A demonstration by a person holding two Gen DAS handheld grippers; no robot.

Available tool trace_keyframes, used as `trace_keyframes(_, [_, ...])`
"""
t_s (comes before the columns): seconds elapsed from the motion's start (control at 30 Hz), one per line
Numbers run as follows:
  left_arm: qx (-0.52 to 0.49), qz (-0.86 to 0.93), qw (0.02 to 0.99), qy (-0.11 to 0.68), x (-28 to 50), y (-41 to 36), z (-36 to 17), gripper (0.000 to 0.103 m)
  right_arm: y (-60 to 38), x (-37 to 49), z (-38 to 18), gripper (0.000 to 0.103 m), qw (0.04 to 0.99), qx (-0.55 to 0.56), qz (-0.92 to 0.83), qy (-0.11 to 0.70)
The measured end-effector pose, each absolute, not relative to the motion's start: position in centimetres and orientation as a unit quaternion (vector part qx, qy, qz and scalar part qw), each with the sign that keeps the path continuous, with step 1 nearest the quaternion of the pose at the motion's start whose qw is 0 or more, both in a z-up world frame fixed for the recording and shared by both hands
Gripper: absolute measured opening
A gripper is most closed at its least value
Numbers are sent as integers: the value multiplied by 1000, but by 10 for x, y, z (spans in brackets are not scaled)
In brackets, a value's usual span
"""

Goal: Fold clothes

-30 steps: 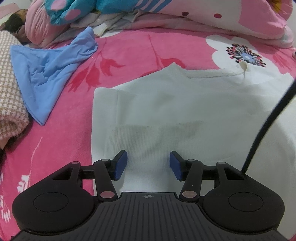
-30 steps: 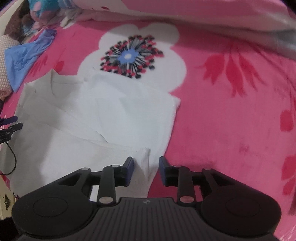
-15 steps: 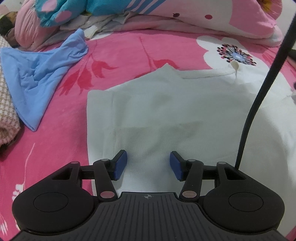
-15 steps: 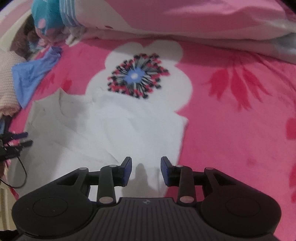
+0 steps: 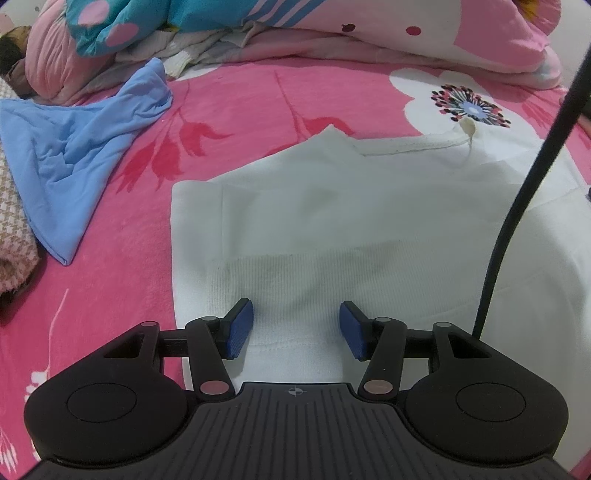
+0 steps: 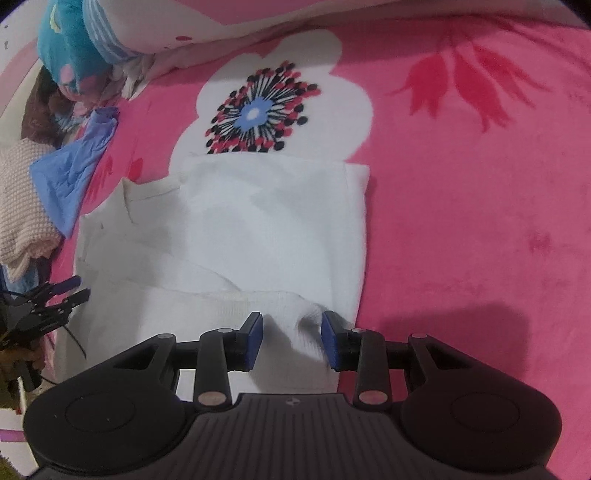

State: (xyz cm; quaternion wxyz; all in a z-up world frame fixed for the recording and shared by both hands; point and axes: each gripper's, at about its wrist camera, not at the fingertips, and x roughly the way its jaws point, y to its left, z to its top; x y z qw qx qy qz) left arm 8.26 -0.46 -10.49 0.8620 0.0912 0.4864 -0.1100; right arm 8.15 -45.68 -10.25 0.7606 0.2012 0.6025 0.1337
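Your left tool [image 5: 296, 328] is spread wide over the ribbed hem of the white top [image 5: 369, 221], gripping nothing. Your right tool [image 6: 291, 339] is likewise released, its pads flanking a raised hem corner of the top [image 6: 266, 229]. The top lies partly folded on the pink bed [image 6: 480, 203]. A black cable [image 5: 517, 206] crosses the left view only. Farther left lie a blue cloth [image 5: 74, 158] and knitted cloth [image 6: 18, 206]; bedding [image 5: 332, 26] is heaped beyond. Only the right view shows the left tool [image 6: 55, 299].
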Motion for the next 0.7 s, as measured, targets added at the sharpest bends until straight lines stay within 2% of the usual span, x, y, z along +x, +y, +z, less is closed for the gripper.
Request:
trace_keyframes(0.4, [87, -111, 863, 485, 82, -3, -106, 52, -460, 69, -102, 36, 749, 234, 122, 608])
trace_keyframes(0.53, [85, -112, 865, 482, 81, -2, -106, 52, -455, 74, -93, 30, 770, 231, 125, 582])
trace_keyframes(0.6, [84, -113, 865, 481, 81, -2, -106, 52, -449, 74, -95, 20, 772, 204, 125, 589])
trace_keyframes(0.7, [82, -115, 865, 481, 81, 0, -105, 52, -444, 71, -93, 11, 780, 173, 119, 590])
